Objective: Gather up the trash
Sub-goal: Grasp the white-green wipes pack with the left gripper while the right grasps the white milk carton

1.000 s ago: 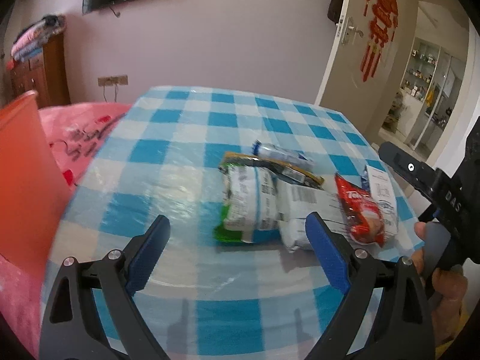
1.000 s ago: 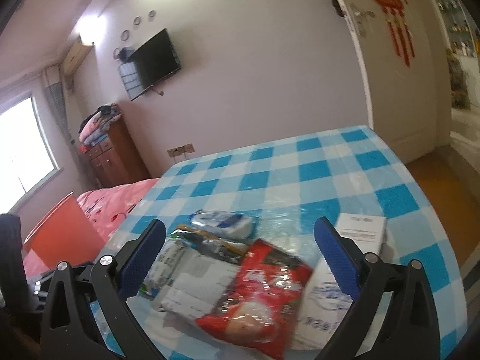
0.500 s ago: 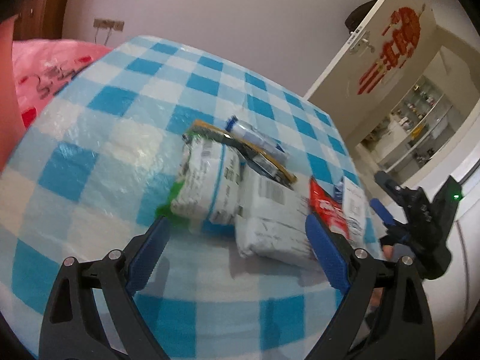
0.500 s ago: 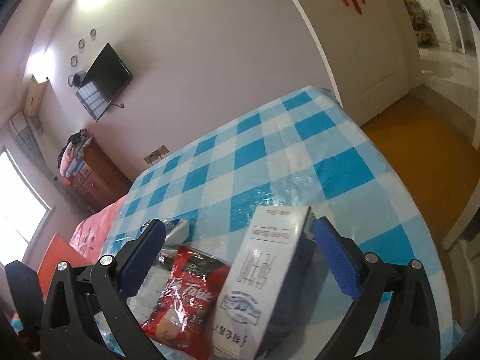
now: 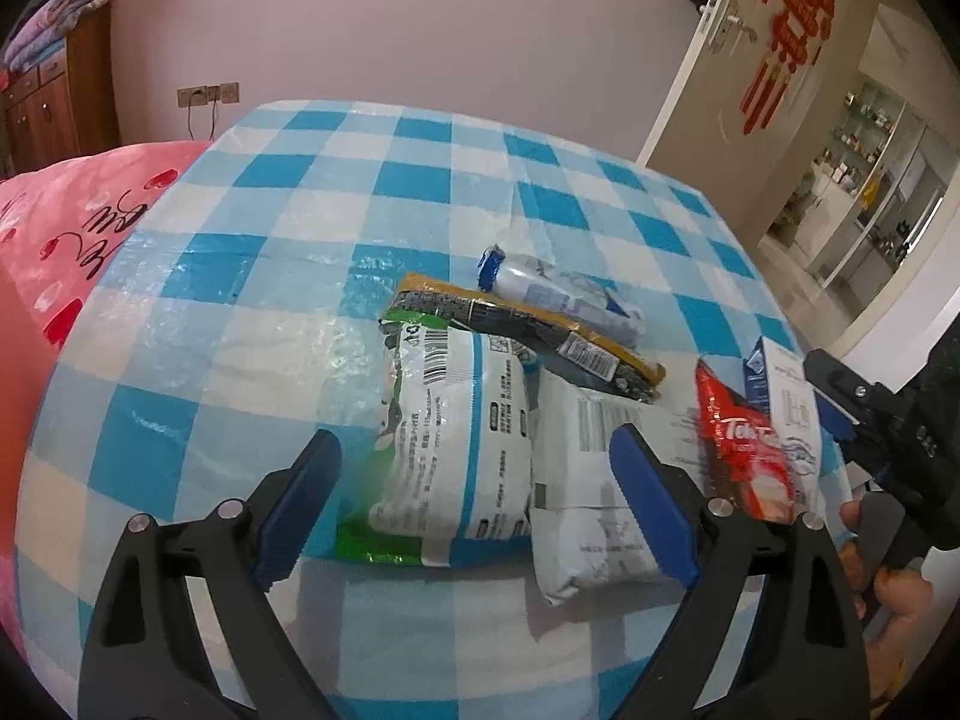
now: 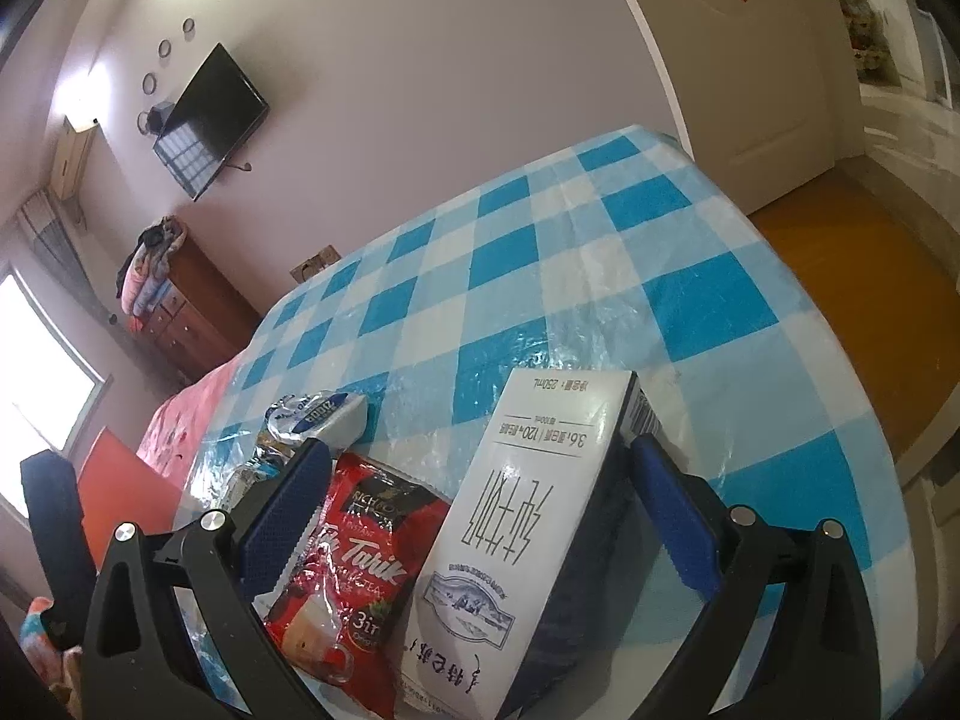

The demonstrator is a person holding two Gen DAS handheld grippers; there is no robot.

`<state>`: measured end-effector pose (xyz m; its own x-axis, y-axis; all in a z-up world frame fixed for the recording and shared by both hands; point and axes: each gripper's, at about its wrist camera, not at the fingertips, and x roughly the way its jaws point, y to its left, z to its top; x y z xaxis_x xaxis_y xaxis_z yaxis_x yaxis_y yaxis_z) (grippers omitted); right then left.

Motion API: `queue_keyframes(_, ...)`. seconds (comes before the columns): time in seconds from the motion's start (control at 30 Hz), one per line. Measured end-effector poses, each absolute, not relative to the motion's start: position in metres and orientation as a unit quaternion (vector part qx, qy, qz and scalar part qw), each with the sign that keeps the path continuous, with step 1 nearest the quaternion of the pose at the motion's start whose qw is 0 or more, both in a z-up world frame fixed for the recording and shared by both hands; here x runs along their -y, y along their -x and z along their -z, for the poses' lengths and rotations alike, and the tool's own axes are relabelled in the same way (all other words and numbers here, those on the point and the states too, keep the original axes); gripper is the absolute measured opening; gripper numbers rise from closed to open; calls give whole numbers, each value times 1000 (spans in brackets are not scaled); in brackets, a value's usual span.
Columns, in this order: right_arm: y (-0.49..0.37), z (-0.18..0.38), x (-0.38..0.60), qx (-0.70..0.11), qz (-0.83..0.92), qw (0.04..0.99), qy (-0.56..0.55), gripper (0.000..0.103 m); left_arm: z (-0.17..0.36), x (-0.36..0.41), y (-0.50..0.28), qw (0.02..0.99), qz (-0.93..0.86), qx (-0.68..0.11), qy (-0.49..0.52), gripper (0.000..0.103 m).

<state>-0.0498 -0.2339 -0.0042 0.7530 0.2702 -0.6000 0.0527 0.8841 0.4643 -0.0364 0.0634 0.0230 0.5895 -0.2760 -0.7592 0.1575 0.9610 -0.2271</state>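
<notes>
The left gripper (image 5: 474,507) hangs over the near part of a table with a blue and white checked cloth (image 5: 252,276). Its jaws are spread wide but closing a little at this moment, and the pads press on nothing. Between its two fingers lies a white and green packet (image 5: 456,438) with a barcode, and under the right finger lies a white mail pouch (image 5: 591,492), touching the packet. Beyond the fingertips, a flat black and yellow wrapper (image 5: 528,330) rests partly on these two, and behind it is a crumpled silver and blue wrapper (image 5: 558,291).

The right gripper (image 6: 480,510) is also released: its blue pads stand apart and do not press anything. Between its fingers there is a white milk carton (image 6: 528,516) lying on its side (the print on it reads upside down in this view), close to the right finger, though I cannot tell if it touches the pad. Beside the carton, toward the left finger, lies a red tea sachet (image 6: 354,558); its edge is just at the left pad. In the left wrist view the same right gripper is at the far right edge, held by a hand (image 5: 888,576).

To the left of the table there is a pink bedcover (image 5: 78,210).
</notes>
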Motion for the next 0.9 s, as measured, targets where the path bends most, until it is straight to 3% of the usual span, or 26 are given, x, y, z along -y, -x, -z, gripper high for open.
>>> queue_keyframes(0.17, 48, 5, 233, -348, -60, 908, -224, 97, -19, -66, 26, 886, 109, -446, 71, 74)
queue_keyframes(0.3, 48, 5, 235, -349, -63, 906, -229, 95, -14, -64, 19, 880, 104, -458, 72, 70)
queue_keyframes(0.37, 47, 4, 236, -351, -61, 906, -228, 85, -12, -62, 17, 880, 103, -459, 71, 69)
queue_keyframes(0.5, 46, 6, 238, -357, -58, 904, -227, 84, -11, -62, 13, 880, 98, -458, 72, 66)
queue_keyframes(0.57, 45, 8, 239, -363, -60, 902, -228, 84, -11, -61, 12, 882, 91, -457, 67, 58)
queue_keyframes(0.77, 40, 15, 236, -387, -60, 896, -211, 84, -11, -62, 11, 882, 82, -459, 65, 47)
queue_keyframes(0.9, 40, 15, 230, -394, -49, 899, -184, 74, -12, -59, 12, 884, 77, -458, 58, 44)
